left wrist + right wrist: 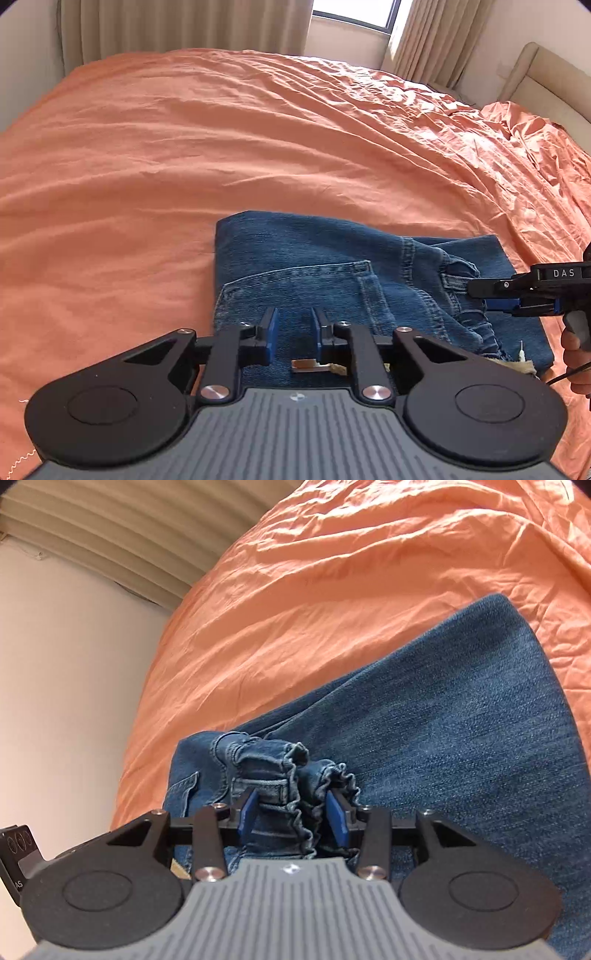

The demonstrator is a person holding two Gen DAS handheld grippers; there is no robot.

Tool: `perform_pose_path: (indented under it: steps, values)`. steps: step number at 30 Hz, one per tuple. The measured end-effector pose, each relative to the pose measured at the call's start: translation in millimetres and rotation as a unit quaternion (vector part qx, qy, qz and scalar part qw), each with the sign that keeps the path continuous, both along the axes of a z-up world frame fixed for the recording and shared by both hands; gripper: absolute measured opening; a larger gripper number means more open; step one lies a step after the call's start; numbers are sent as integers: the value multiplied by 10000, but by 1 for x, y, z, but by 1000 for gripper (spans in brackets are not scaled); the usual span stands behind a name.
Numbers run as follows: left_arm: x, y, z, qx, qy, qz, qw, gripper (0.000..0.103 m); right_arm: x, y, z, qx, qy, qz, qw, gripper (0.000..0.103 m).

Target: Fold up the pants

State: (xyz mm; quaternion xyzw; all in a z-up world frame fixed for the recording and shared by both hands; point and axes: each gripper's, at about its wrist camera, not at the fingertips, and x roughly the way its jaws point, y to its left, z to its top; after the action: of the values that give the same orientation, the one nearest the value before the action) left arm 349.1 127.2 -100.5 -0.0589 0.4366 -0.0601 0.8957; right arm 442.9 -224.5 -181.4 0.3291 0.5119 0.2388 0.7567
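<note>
- Jeans (317, 266) lying on the orange bedspread (184, 155), near the front edge, already down to a compact block with several layers stacked.
- Back pocket (295, 288) facing up in the left wrist view, far and left edges looking square and tidy.
- Judging by that, most of the folding looks done; no long leg trailing out across the bed in either view.
- Left gripper (293, 334) poised low over the near edge of the denim, pads apart with bare cloth showing between them, gripping nothing.
- Right gripper (293, 818) sitting at the bunched hems (314, 797) on the right side of the stack, pads spread either side of the ruffled cloth, not pinched in on it as far as can be seen.
- Same gripper (517, 291) visible side-on from the left camera, level with the belt loop and frayed edges, hand (576, 354) on its handle at the frame edge.
- Still left, by the look of it: that right-hand end is lumpy, hems curled and puckered, not flat.
- Probably a last tuck or smoothing there, or one more fold-over, before calling it finished.
- Underside of the stack hidden, so layer count not certain.
</note>
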Motion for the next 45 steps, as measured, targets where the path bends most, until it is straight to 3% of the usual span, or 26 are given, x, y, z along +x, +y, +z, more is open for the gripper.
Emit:
perform_pose_path:
  steps: [4, 5, 7, 12, 17, 20, 22, 25, 31, 37, 40, 45]
  values:
    - [2, 16, -9, -234, -21, 170, 9996, 16, 4, 2, -17, 349, 240, -137, 9990, 39]
    - [2, 18, -11, -278, -32, 197, 9994, 16, 4, 3, -17, 371, 242, -140, 9989, 25]
    - [0, 20, -11, -311, -52, 231, 9992, 16, 1, 7, -9, 207, 69, -84, 9997, 20]
    - [-8, 21, -1, -169, -158, 269, 9994, 15, -7, 29, 45, -491, -706, 274, 9959, 13]
    - [-12, 22, 15, -181, -298, 449, 9984, 15, -1, 42, 123, -680, -1239, 488, 9888, 12]
    - [-12, 19, 25, -248, -407, 466, 9978, 15, 2, 35, 169, -1015, -1569, 513, 9810, 12]
    - [-10, 13, 29, -284, -448, 413, 9977, 15, 5, 20, 181, -1164, -1591, 414, 9795, 12]
    - [-5, 2, 27, -276, -446, 287, 9982, 15, 10, -14, 170, -1355, -1304, 136, 9821, 12]
    - [8, -22, 8, -186, -321, -7, 9993, 15, 11, -85, 79, -1733, -501, -523, 9822, 12]
    - [22, -40, -21, -96, -115, -224, 9996, 15, 22, -95, 30, -1693, -318, -548, 9835, 14]
    - [31, -45, -36, 235, 29, -209, 9995, 15, 24, -94, 22, -1856, -353, -493, 9808, 23]
    - [24, -38, -32, 216, -14, -127, 9997, 15, 5, -97, 44, -1997, -711, -405, 9764, 33]
